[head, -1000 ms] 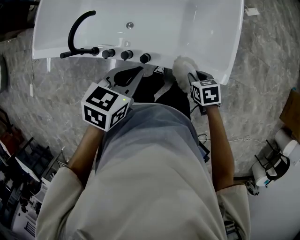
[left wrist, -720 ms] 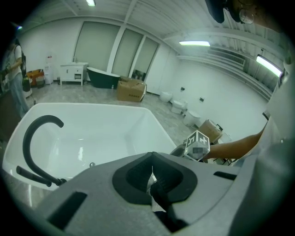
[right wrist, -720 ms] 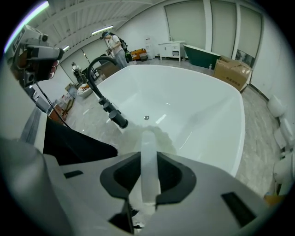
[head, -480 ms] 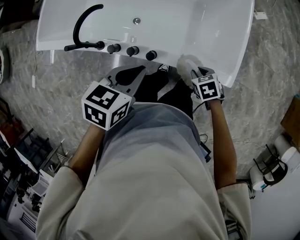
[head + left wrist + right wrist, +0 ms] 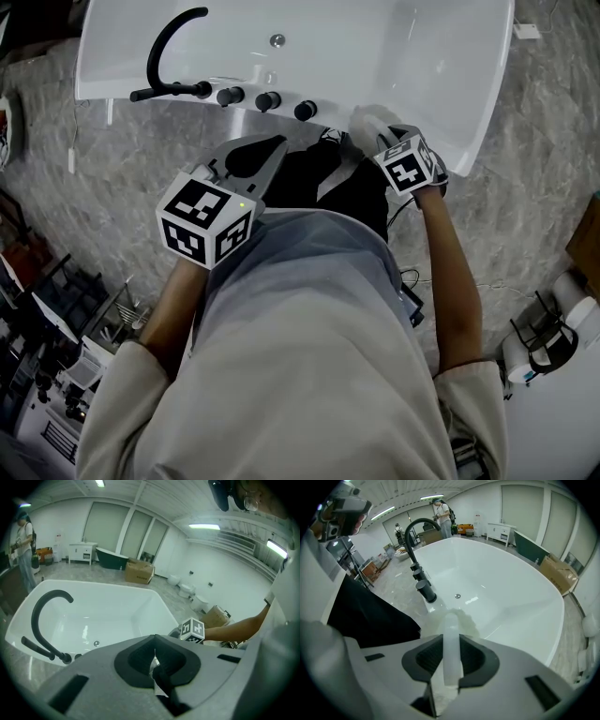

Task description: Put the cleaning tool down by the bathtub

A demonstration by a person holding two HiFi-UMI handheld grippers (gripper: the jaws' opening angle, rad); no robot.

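Right gripper view: fluffy white cleaning tool point(image 5: 451, 630) with translucent plastic handle, clamped at that handle in right gripper point(image 5: 451, 667) fingers above white bathtub point(image 5: 511, 588) rim; probably light, handle stiff, head soft; left gripper point(image 5: 154, 660) fingers closed, empty.

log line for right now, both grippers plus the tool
left gripper: shut, empty | right gripper: shut on cleaning tool handle | tool head: at bathtub rim | tool not yet released
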